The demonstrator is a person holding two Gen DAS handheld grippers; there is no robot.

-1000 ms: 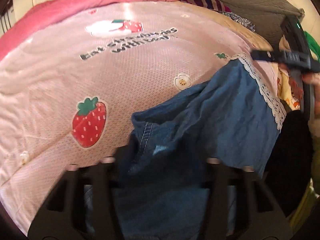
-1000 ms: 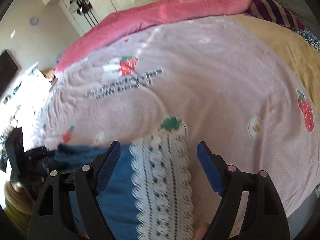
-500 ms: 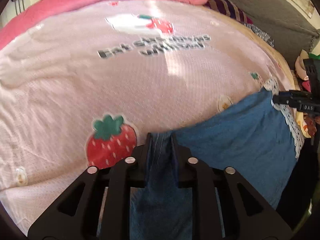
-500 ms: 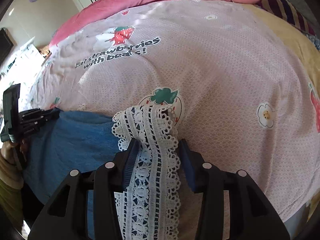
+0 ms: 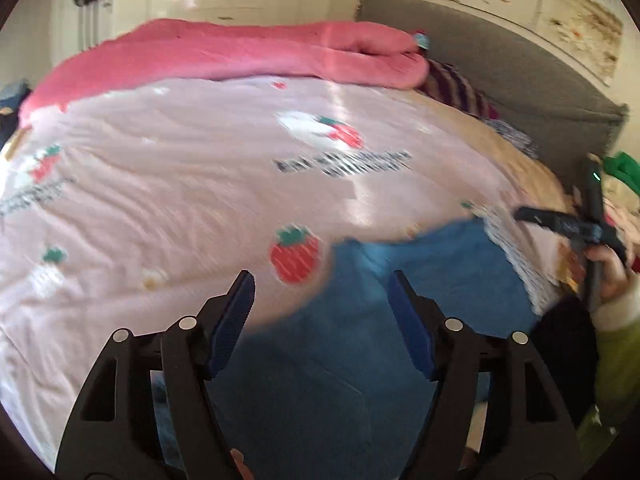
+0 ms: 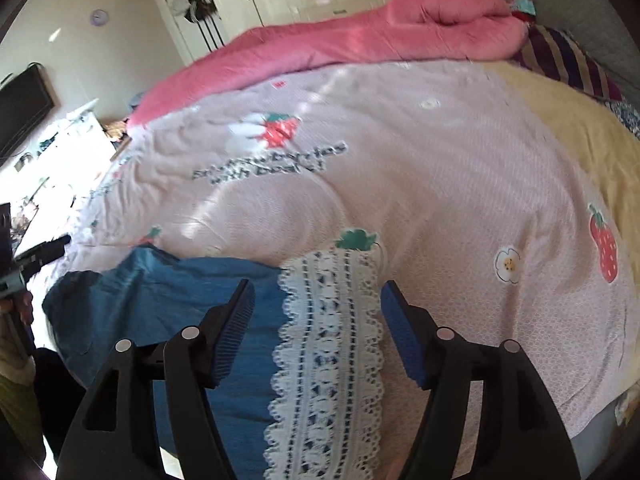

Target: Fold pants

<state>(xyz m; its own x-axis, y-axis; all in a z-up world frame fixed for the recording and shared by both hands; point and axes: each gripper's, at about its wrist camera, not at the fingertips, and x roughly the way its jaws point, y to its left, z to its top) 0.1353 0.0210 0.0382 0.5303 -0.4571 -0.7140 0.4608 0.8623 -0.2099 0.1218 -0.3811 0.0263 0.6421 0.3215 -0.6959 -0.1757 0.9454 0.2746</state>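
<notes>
The blue denim pants [image 5: 400, 320] are spread flat on the pink strawberry-print bedspread [image 5: 200, 184] of the bed, near its front edge. In the left wrist view the left gripper [image 5: 322, 292] is seen above the cloth with its jaws opening — the denim lies below and between the 2 blue pads, but neither pad presses on it. A corner of the denim sits just beyond the fingertips, beside a printed strawberry [image 5: 294, 258].

In the right wrist view the right gripper [image 6: 316, 300] is held over the white lace trim [image 6: 328, 340] that borders the pants; its jaws are opening too, and the lace strip runs between the pads without being pinched. The denim extends leftward from the lace towards the other gripper at the frame's edge.

Behind the bedspread a rolled pink blanket [image 6: 360, 36] is laid across the far side of the bed — a striped pillow [image 6: 568, 60] is seen beside it.
</notes>
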